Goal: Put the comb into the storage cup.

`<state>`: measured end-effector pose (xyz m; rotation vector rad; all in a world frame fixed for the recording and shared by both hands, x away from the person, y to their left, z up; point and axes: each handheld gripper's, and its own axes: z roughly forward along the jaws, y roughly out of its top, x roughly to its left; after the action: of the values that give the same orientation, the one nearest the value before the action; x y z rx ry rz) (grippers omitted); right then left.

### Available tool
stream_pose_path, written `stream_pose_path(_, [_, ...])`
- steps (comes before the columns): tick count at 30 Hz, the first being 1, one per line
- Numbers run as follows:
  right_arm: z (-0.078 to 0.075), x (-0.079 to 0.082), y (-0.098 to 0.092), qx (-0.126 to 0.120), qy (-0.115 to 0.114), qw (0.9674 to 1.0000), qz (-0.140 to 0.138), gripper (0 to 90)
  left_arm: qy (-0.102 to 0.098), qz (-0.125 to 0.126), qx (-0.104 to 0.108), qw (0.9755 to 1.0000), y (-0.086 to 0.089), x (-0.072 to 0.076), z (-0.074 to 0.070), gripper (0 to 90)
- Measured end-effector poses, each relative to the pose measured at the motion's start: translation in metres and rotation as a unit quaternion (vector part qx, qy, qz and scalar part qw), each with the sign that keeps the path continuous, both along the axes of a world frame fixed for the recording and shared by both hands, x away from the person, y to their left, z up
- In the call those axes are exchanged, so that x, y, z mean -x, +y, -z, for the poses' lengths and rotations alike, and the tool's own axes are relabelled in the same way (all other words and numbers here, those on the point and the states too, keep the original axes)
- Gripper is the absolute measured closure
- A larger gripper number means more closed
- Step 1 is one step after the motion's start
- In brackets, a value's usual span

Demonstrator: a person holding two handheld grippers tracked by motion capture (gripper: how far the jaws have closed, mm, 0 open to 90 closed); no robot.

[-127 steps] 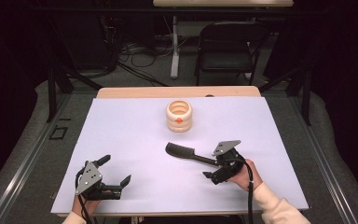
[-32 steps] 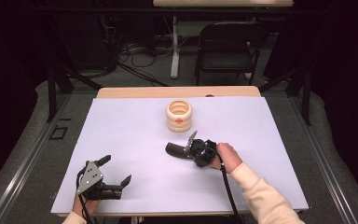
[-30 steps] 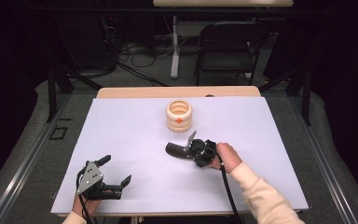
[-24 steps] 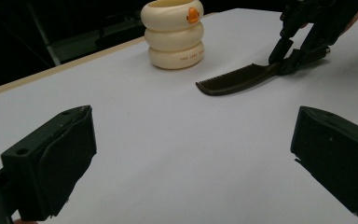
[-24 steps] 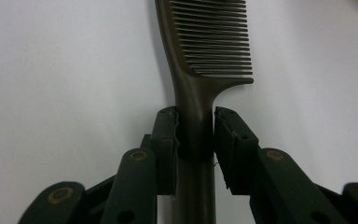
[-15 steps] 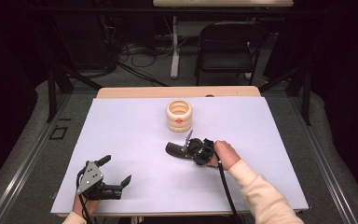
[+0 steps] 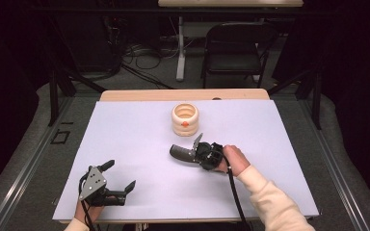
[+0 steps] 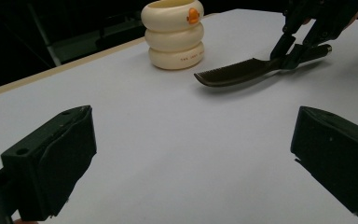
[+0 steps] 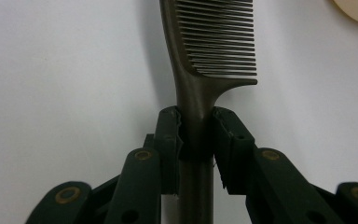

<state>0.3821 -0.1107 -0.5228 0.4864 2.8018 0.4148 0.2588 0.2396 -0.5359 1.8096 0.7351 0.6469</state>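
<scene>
A dark comb (image 7: 179, 153) lies near the middle of the white table (image 7: 139, 139). My right gripper (image 7: 196, 155) is shut on the comb's handle (image 9: 196, 140), with the teeth (image 9: 219, 39) pointing away from it. The comb (image 8: 235, 73) rests flat on the table, its toothed end toward a cream ribbed cup (image 7: 185, 119) with an orange mark. My left gripper (image 7: 118, 180) sits at the table's front left, open, with nothing between its two jaws. The cup (image 8: 173, 33) stands upright beyond the comb.
A wooden strip (image 7: 183, 95) edges the table's far side. Beyond it a black folding chair (image 7: 233, 45) and cables stand on the floor. A black cable (image 7: 236, 197) trails from my right gripper along the sleeve.
My right gripper moved left and forward onto the comb's handle and shut on it. The left gripper stayed where it was.
</scene>
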Motion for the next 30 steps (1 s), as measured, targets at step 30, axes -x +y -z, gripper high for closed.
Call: stream_pose_path(30, [-0.015,0.015,-0.014,-0.062,-0.011,0.9980,0.000,72.2,0.000,-0.001,0.001,1.0000,0.000,0.000,0.000,0.3])
